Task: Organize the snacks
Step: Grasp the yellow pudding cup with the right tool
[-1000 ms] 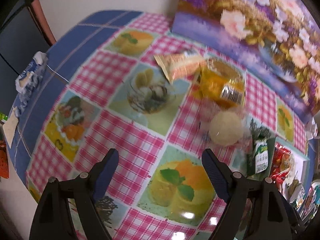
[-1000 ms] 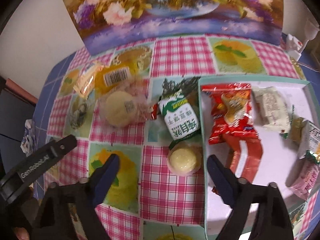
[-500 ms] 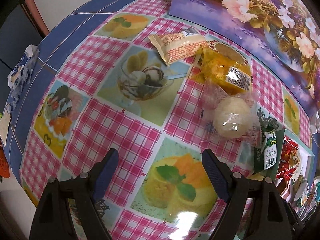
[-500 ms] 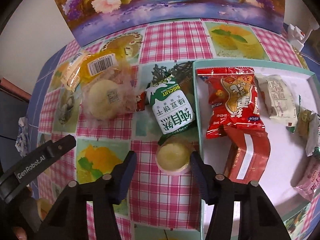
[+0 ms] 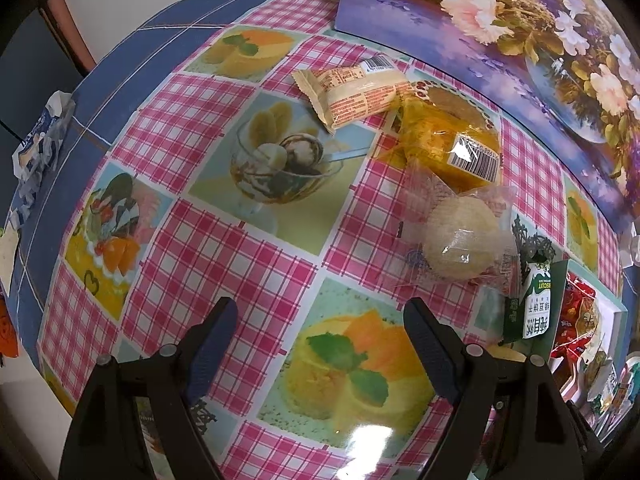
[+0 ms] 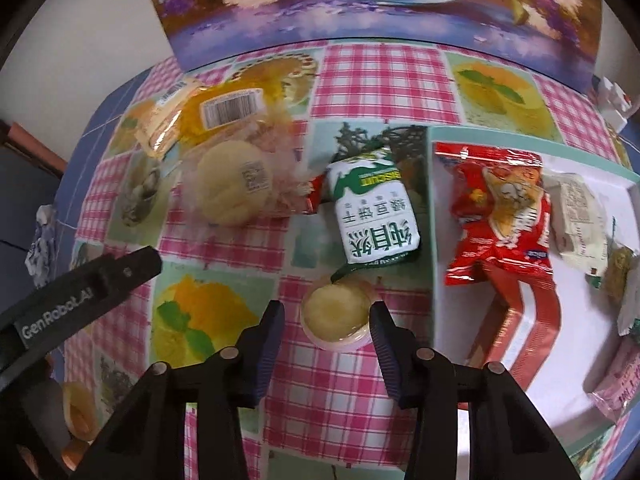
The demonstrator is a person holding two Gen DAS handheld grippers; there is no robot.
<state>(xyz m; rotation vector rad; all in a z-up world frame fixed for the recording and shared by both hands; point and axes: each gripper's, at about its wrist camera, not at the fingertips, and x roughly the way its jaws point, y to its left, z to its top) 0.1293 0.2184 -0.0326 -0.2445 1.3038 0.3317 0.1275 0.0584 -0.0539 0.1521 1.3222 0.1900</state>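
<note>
A small round yellow cup (image 6: 336,314) sits on the checked tablecloth just left of the teal tray's rim (image 6: 430,200). My right gripper (image 6: 328,320) is open but narrowed around the cup; its right finger touches the cup and a small gap shows on the left. A green biscuit packet (image 6: 376,216), a pale bun in clear wrap (image 6: 232,184) and an orange barcoded packet (image 6: 224,116) lie beyond. My left gripper (image 5: 320,336) stands wide open over bare cloth, short of the bun (image 5: 460,244) and a cream wrapped bar (image 5: 356,90).
The tray holds a red packet (image 6: 500,216), a white packet (image 6: 576,216) and other snacks. A floral picture (image 6: 380,0) stands along the back. A crumpled blue-white wrapper (image 5: 36,148) lies near the table's left edge.
My right gripper moved forward over the yellow cup and its fingers drew in around it. The left gripper crept forward toward the bun and stayed wide open.
</note>
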